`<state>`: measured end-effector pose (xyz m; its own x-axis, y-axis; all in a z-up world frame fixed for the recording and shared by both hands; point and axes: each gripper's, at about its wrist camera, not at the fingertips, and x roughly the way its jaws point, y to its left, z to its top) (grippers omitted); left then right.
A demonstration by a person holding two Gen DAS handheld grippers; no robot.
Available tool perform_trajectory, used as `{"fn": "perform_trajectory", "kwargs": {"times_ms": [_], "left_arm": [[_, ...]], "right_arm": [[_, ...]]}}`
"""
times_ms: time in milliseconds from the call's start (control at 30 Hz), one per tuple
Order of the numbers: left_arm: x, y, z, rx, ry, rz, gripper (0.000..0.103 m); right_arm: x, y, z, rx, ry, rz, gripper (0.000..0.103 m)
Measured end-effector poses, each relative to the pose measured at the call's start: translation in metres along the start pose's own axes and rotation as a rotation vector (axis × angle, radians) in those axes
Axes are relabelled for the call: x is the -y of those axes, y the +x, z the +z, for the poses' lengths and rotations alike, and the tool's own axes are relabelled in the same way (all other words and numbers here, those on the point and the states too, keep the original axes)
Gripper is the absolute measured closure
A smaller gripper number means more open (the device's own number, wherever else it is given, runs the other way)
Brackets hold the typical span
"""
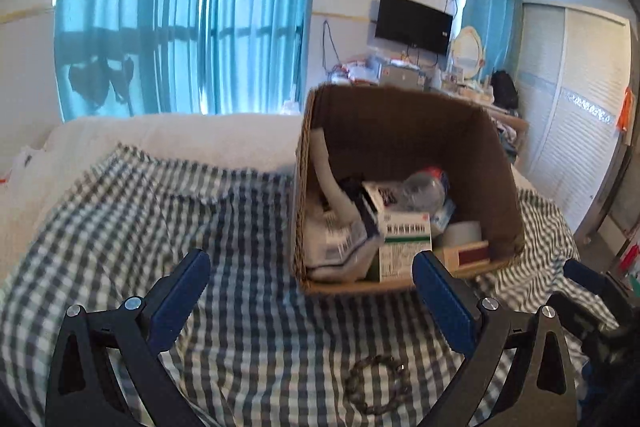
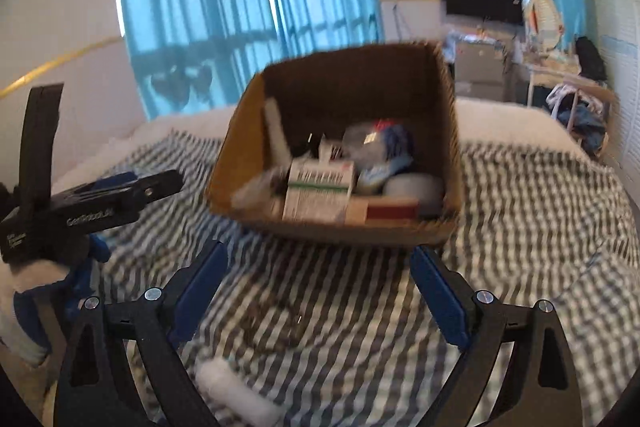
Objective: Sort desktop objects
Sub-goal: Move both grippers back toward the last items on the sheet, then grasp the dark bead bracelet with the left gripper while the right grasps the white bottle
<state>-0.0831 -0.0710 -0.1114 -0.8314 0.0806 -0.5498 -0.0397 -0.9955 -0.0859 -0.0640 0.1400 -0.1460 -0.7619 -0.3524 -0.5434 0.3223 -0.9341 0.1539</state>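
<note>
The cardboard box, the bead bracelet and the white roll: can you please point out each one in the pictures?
cardboard box [image 1: 496,163], left wrist view, on its inner right wall.
bead bracelet [image 1: 376,385], left wrist view, on the ring's left beads.
white roll [image 2: 236,393], right wrist view, on the middle of its body.

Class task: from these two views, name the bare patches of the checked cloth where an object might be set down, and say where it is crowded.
Free: the checked cloth left of the cardboard box, up to the white bedding. A narrower bare strip lies right of the box. Crowded: inside the box, and in front of it, where the bead bracelet and white roll lie between the open left gripper and right gripper.
</note>
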Motion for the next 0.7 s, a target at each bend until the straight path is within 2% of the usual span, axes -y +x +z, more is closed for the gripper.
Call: {"fn": "perform_trajectory", "kwargs": {"times_ms": [233,433,567,700], "left_arm": [[0.009,0.026,-0.034,-0.118,0.028,-0.015,0.0],[0.017,0.045,-0.049,-0.198,0.084,-0.001,0.0],[0.016,0.066,-0.061,-0.286,0.098,0.004,0.0],[0.015,0.089,-0.075,-0.388,0.075,-0.03,0.0]], "right_arm": [[-0.019,0.021,-0.031,-0.175,-0.093,0.04,0.01],[-0.041,0.055,-0.06,-0.415,-0.221,0.11,0.011],[-0.059,0.079,-0.087,-0.574,-0.334,0.151,0.013],[-0.073,0.1,-0.108,-0.695,-0.428,0.175,0.024]]}}
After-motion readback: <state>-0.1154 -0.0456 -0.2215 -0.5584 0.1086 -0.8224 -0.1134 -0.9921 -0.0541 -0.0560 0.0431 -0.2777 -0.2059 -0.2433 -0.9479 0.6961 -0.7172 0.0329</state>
